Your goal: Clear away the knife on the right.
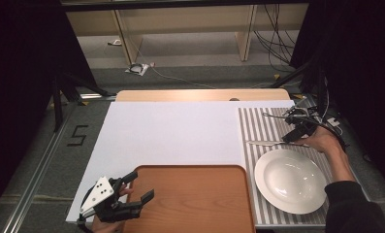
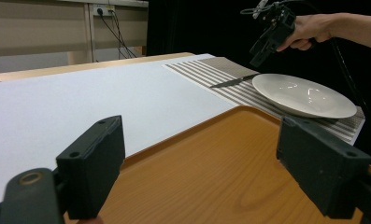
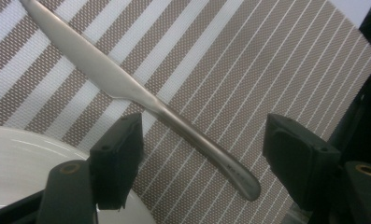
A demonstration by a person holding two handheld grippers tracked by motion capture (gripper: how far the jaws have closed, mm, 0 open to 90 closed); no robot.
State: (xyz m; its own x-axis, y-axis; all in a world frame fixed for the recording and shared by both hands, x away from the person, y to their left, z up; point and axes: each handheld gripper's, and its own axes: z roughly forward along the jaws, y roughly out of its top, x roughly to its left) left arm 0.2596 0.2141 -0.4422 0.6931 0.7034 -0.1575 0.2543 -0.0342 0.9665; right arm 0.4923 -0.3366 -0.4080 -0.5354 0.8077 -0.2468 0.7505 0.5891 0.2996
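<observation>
At the bottom left of the high view the left gripper (image 1: pixel 135 190) hangs over the near corner of the wooden tray (image 1: pixel 195 194), jaws spread wide with nothing between them. Right of the tray a white plate (image 1: pixel 290 180) sits on the striped placemat (image 1: pixel 258 128). Just beyond it, centre right, lies the knife (image 3: pixel 141 100); the right gripper (image 1: pixel 293 137) hovers over its handle, jaws wide and empty. This looks like reaching for the knife: next, lower and close across the handle.

White-topped table (image 1: pixel 170 131) with wooden tray (image 1: pixel 195 199) and striped placemat (image 1: pixel 263 131).
</observation>
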